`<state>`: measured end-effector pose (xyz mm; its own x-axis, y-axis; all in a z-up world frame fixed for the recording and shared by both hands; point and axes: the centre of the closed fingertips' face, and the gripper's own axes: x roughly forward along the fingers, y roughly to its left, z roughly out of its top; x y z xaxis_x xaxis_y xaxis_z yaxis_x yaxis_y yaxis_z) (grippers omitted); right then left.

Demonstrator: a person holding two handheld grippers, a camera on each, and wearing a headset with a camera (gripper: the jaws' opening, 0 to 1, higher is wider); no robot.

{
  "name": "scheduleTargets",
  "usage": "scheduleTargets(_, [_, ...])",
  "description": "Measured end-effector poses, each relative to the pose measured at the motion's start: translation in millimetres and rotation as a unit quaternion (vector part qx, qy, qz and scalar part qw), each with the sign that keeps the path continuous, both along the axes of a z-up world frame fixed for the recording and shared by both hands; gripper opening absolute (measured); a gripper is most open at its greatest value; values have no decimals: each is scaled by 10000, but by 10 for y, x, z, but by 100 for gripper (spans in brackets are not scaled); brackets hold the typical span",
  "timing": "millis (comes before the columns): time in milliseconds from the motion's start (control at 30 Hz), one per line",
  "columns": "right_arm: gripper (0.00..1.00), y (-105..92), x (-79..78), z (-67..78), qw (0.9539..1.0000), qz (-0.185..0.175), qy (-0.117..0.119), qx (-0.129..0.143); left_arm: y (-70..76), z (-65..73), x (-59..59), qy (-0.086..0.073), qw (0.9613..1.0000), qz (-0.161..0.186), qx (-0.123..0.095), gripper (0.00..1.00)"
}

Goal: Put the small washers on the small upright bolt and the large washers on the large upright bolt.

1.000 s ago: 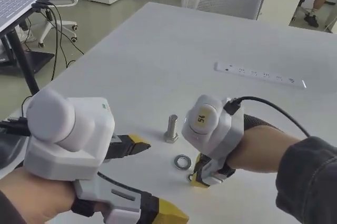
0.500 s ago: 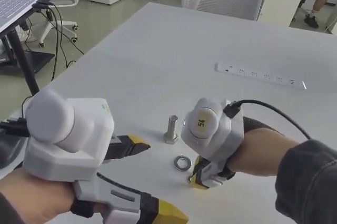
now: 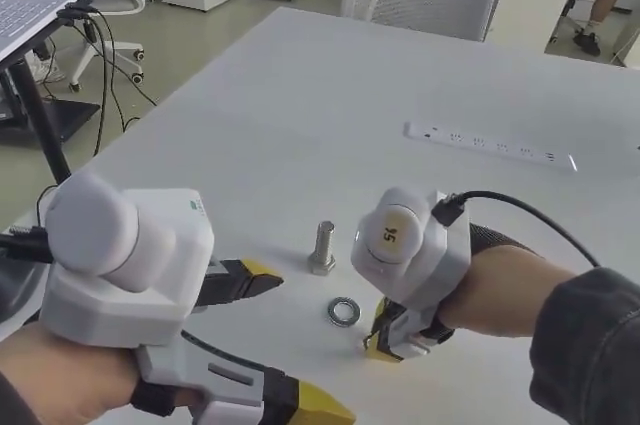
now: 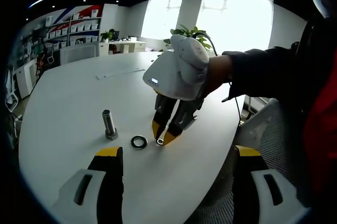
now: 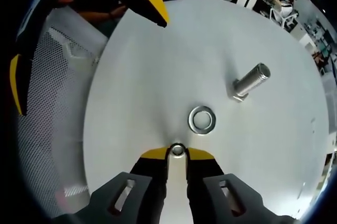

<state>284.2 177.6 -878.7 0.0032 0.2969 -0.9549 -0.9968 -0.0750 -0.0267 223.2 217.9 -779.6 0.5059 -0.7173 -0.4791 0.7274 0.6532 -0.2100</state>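
White table (image 3: pixel 300 95): upright bolt (image 3: pixel 322 248), washer (image 3: pixel 343 311) near it, power strip (image 3: pixel 490 145) apart.

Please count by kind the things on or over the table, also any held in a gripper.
Bolts: 1 (upright bolt)
Washers: 2 (large washer flat on the table; small washer in the right gripper)
Power strips: 1 (white power strip)
Total: 4

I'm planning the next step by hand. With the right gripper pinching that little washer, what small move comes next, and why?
Probably lift the right gripper slightly and carry it toward the upright bolt. Its fingers are shut on the small washer just at the table, the bolt stands bare nearby, and the larger washer lies between them.
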Motion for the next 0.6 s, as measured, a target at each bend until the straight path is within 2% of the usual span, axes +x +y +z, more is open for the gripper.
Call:
scheduleTargets(300, [13,-18,15,4,10000,-8,-18,-18,-14,2,14,-7,10000,0,-14,85])
scheduleTargets(600, [13,-135,8,44,9999,-78,-8,-65,-30,0,12,-11,10000,-20,-9,85])
